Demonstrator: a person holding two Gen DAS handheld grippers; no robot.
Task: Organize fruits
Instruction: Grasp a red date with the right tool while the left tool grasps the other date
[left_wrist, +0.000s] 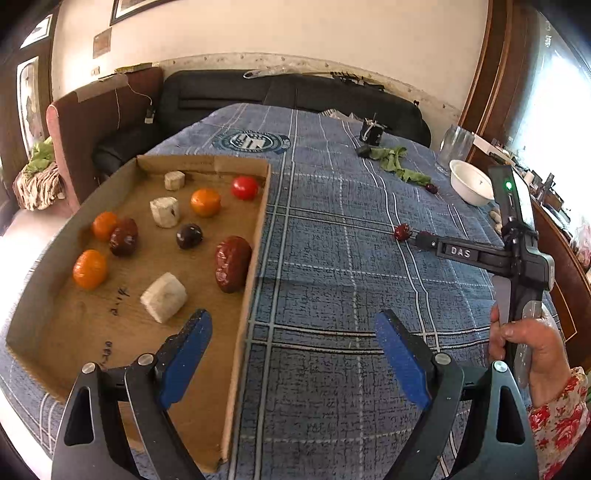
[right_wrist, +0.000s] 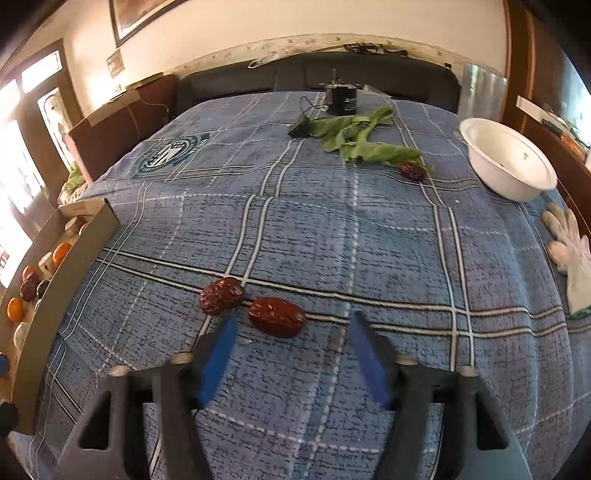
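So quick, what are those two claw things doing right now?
Left gripper: jaws open, holding nothing, at the cardboard tray's edge.
Right gripper: jaws open, empty, just short of a red date.

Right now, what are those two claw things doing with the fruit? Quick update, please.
Left gripper open, empty, at cardboard tray edge. Right gripper open, closing in on nearest red date. Second date just left of it, touching.

Two wrinkled red dates (right_wrist: 221, 295) (right_wrist: 277, 316) lie touching on the blue plaid cloth, just beyond my cardboard tray (left_wrist: 255, 236). Inside the tray sit three oranges (left_wrist: 89, 268), a red tomato (left_wrist: 244, 187), a dark plum (left_wrist: 189, 236), two more dates (left_wrist: 232, 263) and three pale chunks (left_wrist: 164, 297).
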